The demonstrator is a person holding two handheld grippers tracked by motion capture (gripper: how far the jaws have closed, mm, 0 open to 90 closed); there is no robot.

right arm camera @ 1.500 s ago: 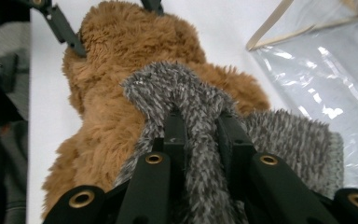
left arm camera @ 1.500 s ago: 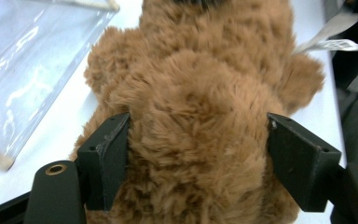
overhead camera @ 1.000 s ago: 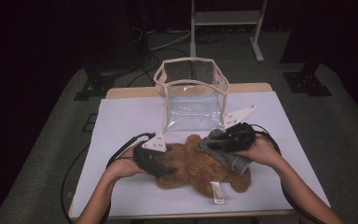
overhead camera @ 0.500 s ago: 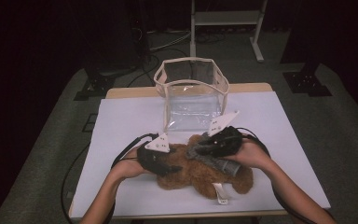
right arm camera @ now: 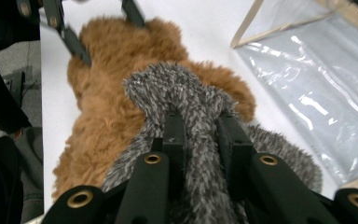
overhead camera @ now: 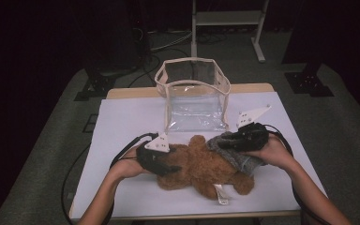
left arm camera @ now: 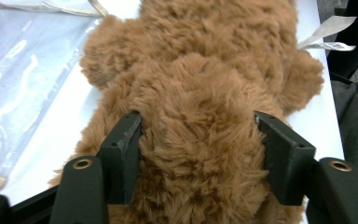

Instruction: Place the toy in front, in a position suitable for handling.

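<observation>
— Is anything showing print that you can make out?

— Nothing is reading clearly. A white sewn-in tag (overhead camera: 221, 195) is sticking out from the brown plush bear (overhead camera: 201, 166) toward the near edge of the table (overhead camera: 122, 117), but no letters are coming through in the high view.

— And from the left gripper view?

— The same tag (left arm camera: 328, 35) is lying near the table's edge there, with faint grey lines on it, too blurred to read.

— The clear bag (overhead camera: 193, 96)?

— It is carrying no print or label that I can read.
</observation>
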